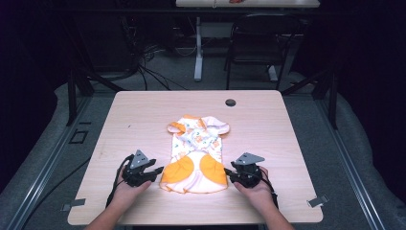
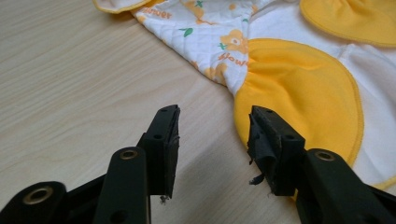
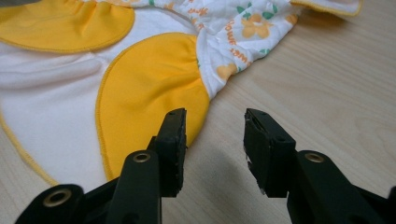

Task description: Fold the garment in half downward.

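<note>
While my left gripper (image 1: 154, 173) and right gripper (image 1: 229, 174) rest jaws apart, empty, the garment (image 1: 196, 155) lies between them on the pale wooden table (image 1: 268, 129); dark room beyond.

Lab-style recording room, dark surroundings, lone light wood table (image 1: 143, 110) with cable grommet (image 1: 230, 102), grey floor, loose cables (image 1: 143, 67) far left, black chair (image 1: 258, 43) and second desk (image 1: 249, 4) far behind

free: bare table (image 1: 143, 115) left, right, far | obstacle: baby garment (image 1: 196, 153) mid-table
</note>
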Motion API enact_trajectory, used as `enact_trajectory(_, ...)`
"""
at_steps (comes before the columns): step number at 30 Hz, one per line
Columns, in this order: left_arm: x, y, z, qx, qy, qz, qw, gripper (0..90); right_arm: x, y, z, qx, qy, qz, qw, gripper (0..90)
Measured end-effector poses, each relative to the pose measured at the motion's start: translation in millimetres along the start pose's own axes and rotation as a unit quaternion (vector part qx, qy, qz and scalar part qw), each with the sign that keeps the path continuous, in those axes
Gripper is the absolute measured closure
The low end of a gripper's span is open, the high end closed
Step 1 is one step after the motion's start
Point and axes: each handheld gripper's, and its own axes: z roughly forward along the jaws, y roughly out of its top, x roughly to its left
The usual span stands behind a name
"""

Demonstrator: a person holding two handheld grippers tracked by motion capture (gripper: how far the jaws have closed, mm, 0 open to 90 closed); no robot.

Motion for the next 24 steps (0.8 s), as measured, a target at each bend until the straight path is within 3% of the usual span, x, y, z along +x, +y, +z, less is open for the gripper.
enact_trajectory(3, -1.7, 0.9, 0.9, 0.006, -0.008, 0.001, 1.0000, 58.5, -1.5, -0.5, 1.8, 0.008, 0.007, 0.008, 0.9999, 61.5)
enact_trajectory(7, -10.0, 3.9, 1.1, 0.008, -0.022, 0.020, 0.9995, 65.0, 1.3, 1.5, 2.7, 0.012, 0.020, 0.007, 0.9997, 63.5)
enact_trajectory(9, -13.6, 6.3, 1.8, 0.003, -0.035, 0.015, 0.9993, 69.8, 5.9, 4.0, 3.2, 0.016, 0.024, -0.008, 0.9996, 67.1)
enact_trajectory(10, -15.5, 7.6, 2.4, 0.002, -0.037, 0.016, 0.9992, 73.9, 12.0, 7.2, 3.7, 0.013, 0.021, -0.021, 0.9995, 73.3)
enact_trajectory(14, -19.8, 10.4, 8.9, 0.004, -0.047, 0.021, 0.9987, 78.3, 19.3, 11.7, 4.9, 0.009, 0.030, -0.035, 0.9989, 79.1)
enact_trajectory(20, -20.0, 9.3, 15.4, 0.024, -0.059, 0.027, 0.9976, 86.4, 22.0, 12.2, 14.7, 0.025, 0.041, -0.043, 0.9979, 81.9)
enact_trajectory(24, -21.1, 7.3, 19.7, 0.041, -0.060, 0.036, 0.9967, 89.3, 25.4, 10.8, 18.5, 0.036, 0.053, -0.061, 0.9961, 81.8)
